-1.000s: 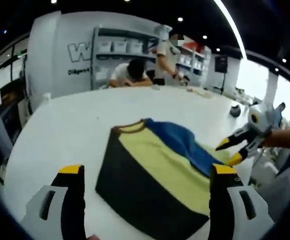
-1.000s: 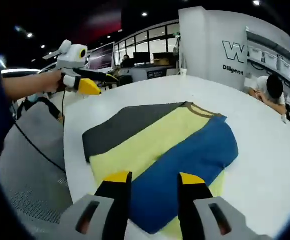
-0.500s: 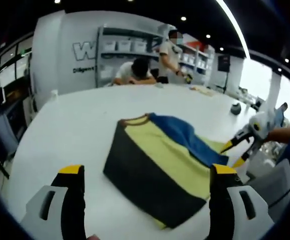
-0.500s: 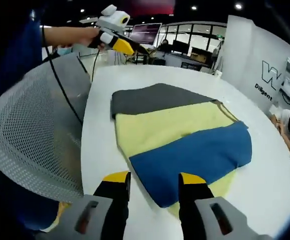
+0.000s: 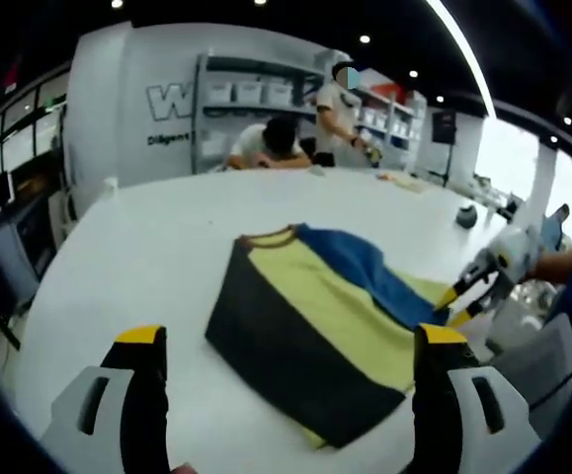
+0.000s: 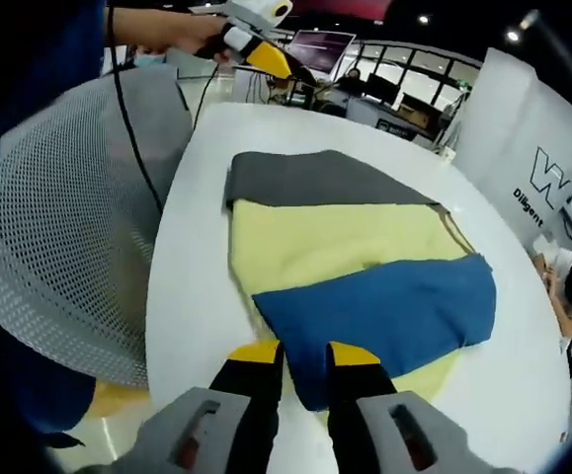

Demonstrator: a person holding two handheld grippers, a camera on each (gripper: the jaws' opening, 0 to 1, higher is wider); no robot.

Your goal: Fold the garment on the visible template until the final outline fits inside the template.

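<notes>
**Folded garment on white table, both grippers above it**

Left gripper view. One garment [image 5: 315, 341] lies flat on one white round table [image 5: 147, 257]. It is soft cloth in three colour bands: a dark grey band nearest the camera, a pale yellow band in the middle, and a blue band folded over the far side. A ribbed brown neckline shows at its far corner. The left gripper [image 5: 290, 390] hangs above the table's near edge; its two yellow-tipped dark jaws stand wide apart and hold nothing. The right gripper [image 5: 458, 301] enters from the right, held in a hand with a blue sleeve, its yellow tips near the garment's blue corner. Behind the table stands one shelving unit [image 5: 256, 99] with white boxes. Two people are at the far side, one bent over the table, one standing.

Right gripper view. The garment [image 6: 365, 267] lies near the table [image 6: 192, 286] edge, with the blue flap nearest the camera. The right gripper [image 6: 303, 355] sits just over the flap's near corner; its jaws are narrow, with a small gap, and whether cloth is pinched between them cannot be told. The left gripper [image 6: 271, 61] shows at the top, held in a hand. One grey mesh chair back [image 6: 58, 227] curves beside the table.
</notes>
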